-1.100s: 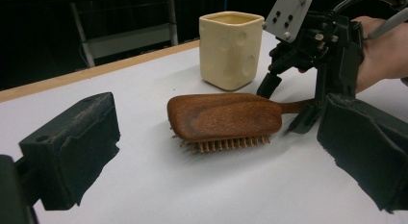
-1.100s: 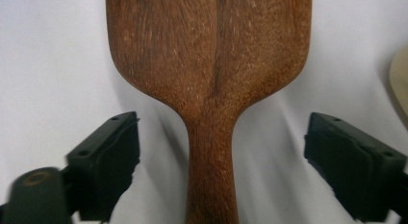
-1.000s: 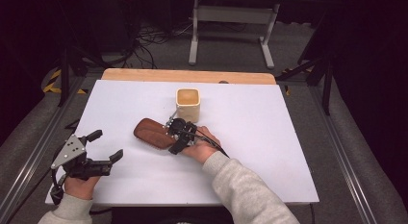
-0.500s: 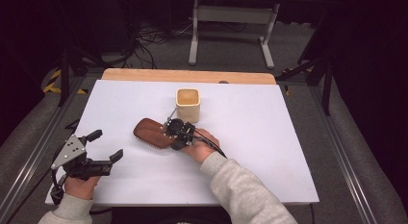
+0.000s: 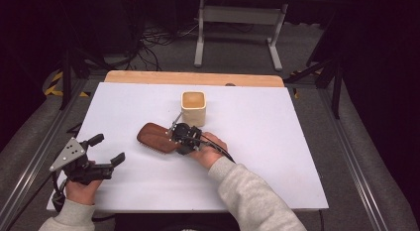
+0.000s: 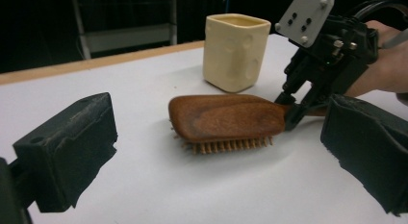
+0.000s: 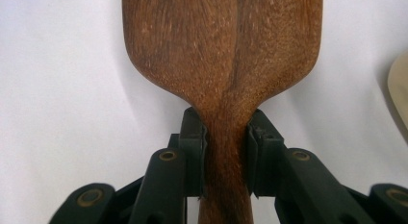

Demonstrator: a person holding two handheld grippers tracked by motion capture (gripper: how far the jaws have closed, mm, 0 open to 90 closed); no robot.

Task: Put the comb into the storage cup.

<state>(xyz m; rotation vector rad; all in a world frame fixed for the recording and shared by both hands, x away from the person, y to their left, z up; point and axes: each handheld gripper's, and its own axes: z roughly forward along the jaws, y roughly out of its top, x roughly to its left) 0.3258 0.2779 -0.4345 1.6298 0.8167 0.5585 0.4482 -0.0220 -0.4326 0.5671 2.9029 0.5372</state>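
Between the right gripper (image 7: pixel 226 156) jaws sits the handle neck of one wooden paddle hairbrush (image 5: pixel 157 137), clamped where it widens into the head; brush lies bristles-down on the white worktop (image 5: pixel 277 142), head just ahead of that gripper. One cream square cup (image 5: pixel 193 107) stands near, just beyond and to the side. Left gripper (image 5: pixel 108 149) waits well apart, jaws spread, holding nothing. Risk: the grip is on a tapered neck, so the head-heavy brush could pivot or slip on lifting, or swing into the cup. Count: one brush, one cup, two grippers.
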